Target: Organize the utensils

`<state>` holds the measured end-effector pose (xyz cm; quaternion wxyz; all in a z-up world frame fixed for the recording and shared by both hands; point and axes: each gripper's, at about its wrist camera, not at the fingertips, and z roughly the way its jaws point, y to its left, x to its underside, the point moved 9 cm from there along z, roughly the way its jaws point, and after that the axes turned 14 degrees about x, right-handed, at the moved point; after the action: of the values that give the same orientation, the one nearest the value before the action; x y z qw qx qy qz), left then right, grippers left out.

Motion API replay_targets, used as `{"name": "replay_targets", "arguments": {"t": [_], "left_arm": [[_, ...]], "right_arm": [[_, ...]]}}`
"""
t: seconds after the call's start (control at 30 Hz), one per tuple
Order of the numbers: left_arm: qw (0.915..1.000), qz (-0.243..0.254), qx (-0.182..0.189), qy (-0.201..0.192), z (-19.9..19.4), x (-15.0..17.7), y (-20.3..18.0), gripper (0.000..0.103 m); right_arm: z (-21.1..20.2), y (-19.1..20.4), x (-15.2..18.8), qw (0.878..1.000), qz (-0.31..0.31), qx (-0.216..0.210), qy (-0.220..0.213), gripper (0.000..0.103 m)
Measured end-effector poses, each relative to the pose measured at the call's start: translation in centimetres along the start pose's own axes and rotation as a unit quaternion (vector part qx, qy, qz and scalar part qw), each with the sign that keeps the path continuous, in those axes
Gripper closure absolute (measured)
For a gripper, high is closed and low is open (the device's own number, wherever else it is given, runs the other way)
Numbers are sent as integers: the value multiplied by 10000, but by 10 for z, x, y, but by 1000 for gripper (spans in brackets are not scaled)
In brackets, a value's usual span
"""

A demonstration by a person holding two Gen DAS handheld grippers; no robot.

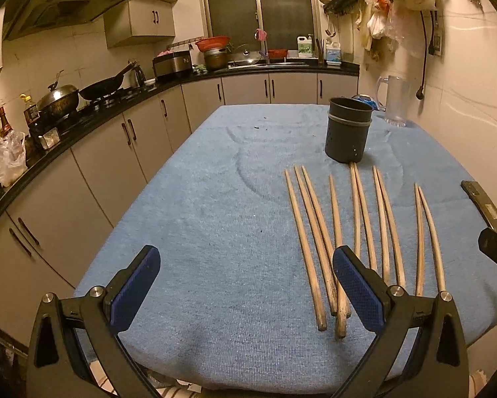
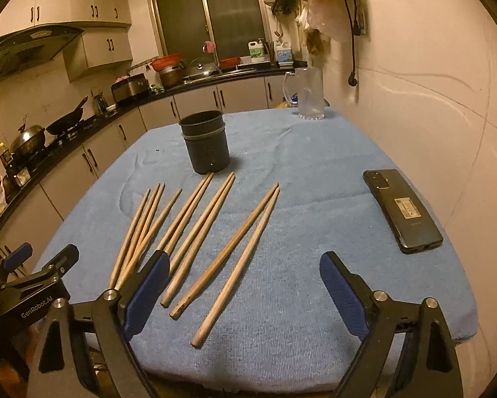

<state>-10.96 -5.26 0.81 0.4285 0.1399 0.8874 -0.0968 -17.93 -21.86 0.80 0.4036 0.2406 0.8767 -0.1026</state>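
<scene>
Both grippers are held wide apart and empty above the near edge of the table, which is covered by a blue towelling cloth (image 1: 198, 215). The left gripper (image 1: 246, 262) is seen left of the wooden chopsticks (image 1: 361, 225), its right finger overlapping their near ends. The right gripper (image 2: 245, 265) frames the rightmost pair. A black smartphone (image 2: 402, 210) lies to the right. Beyond the chopsticks' tips stands a dark cylindrical perforated holder (image 2: 207, 146); farther off, a clear plastic jug (image 2: 309, 94).
</scene>
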Motion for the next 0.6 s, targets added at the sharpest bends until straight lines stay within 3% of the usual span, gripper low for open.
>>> {"name": "replay_targets", "arguments": {"t": [0.6], "left_arm": [[10000,-34,16,86,0,3,3,0]], "right_arm": [[-2,4,4,10000,-16,-12,46,16]]}}
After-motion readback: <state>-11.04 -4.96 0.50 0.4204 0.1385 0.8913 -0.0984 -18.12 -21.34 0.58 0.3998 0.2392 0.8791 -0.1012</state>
